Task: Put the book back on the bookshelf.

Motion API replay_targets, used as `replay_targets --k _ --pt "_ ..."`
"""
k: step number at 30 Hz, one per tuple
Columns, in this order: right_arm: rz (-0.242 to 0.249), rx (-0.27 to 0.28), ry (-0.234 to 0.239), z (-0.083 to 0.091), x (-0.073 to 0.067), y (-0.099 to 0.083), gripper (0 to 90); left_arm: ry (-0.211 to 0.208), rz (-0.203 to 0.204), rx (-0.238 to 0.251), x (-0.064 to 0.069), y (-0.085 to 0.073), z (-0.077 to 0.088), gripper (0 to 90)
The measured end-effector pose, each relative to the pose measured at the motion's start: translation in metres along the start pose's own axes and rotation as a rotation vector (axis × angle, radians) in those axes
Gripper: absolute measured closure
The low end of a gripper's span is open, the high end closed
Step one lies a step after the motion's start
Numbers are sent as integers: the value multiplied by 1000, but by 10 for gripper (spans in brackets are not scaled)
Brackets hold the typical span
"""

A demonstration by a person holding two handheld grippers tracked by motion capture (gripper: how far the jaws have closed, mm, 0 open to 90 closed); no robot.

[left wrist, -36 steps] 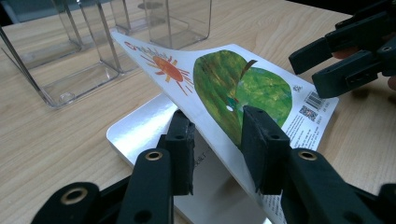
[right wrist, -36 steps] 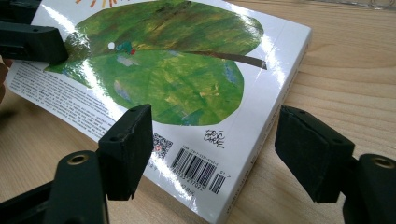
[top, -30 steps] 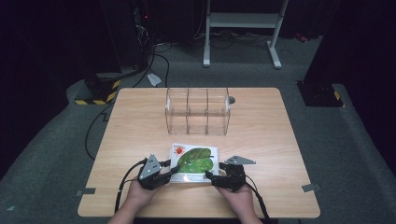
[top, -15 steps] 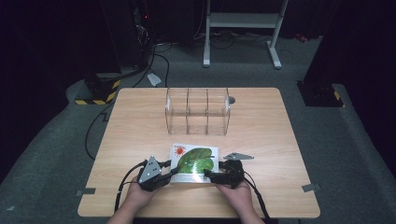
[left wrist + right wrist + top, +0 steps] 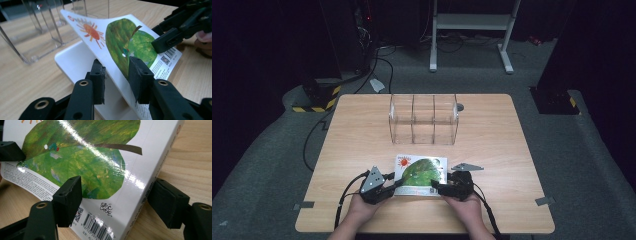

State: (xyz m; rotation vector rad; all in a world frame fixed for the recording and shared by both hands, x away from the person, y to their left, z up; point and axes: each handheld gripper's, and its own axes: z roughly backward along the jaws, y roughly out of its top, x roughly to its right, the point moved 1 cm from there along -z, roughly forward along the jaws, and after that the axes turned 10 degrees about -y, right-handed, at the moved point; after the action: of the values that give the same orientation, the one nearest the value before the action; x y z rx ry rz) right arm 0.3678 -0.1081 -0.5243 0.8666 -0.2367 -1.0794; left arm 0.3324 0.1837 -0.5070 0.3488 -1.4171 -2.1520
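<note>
A picture book (image 5: 421, 172) with a green leaf and an orange sun on its cover lies near the table's front edge. My left gripper (image 5: 394, 185) comes in from its left. The left gripper (image 5: 117, 75) is shut on the cover (image 5: 125, 42), which is lifted off the white page (image 5: 75, 60) below. My right gripper (image 5: 437, 187) reaches in from the right. Its jaws (image 5: 117, 200) have just been closing. They straddle the book (image 5: 87, 157) at its spine corner, one over the cover and one beside the spine, and I see no firm pinch. The right gripper (image 5: 165, 40) shows on the far side of the cover.
A clear plastic box (image 5: 424, 119) with three compartments stands upright behind the book, mid-table, and it also shows as the clear box (image 5: 37, 30) close by. The wooden table (image 5: 362, 140) has bare surface left and right. Dark floor, cables and a metal stand lie beyond.
</note>
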Motion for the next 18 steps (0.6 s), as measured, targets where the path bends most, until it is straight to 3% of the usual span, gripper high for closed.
replay_targets --k 10,18 --pt "38 60 -66 9 -4 2 348 0 116 -24 -5 -3 -6 667" --pt "65 116 -98 16 -4 3 366 13 122 -23 -3 -3 -10 674"
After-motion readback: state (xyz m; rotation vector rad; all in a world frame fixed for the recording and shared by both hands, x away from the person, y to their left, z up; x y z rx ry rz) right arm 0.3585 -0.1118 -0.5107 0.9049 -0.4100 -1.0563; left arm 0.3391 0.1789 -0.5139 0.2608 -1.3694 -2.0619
